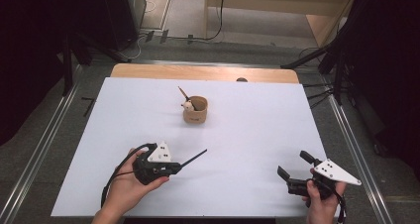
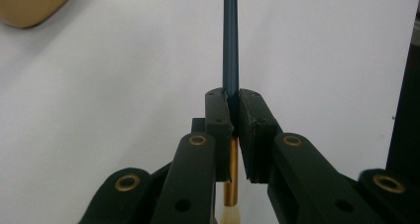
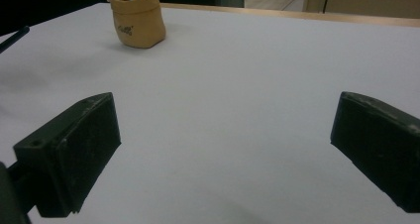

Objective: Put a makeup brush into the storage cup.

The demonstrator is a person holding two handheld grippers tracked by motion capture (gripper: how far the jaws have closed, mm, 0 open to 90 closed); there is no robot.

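My left gripper [image 1: 179, 167] is shut on a thin dark-blue brush [image 1: 194, 157] just above the white table near its front left. In the left gripper view the brush handle [image 2: 231, 40] runs straight up from between the pressed jaws of the left gripper [image 2: 232, 102], and its gold ferrule [image 2: 231, 179] and pale bristles show below them. A tan cup [image 1: 194, 110] stands mid-table, with a brown-handled brush [image 1: 183, 91] leaning in it. At the front right, my right gripper [image 1: 293, 164] is open with nothing between its jaws. The right gripper [image 3: 228, 135] faces the cup [image 3: 137, 18].
A white sheet [image 1: 247, 135] covers the table, and a wooden strip [image 1: 203, 73] shows at its far edge. Metal rails [image 1: 354, 144] run along both sides. The cup's corner [image 2: 29, 3] shows at the top left of the left gripper view.
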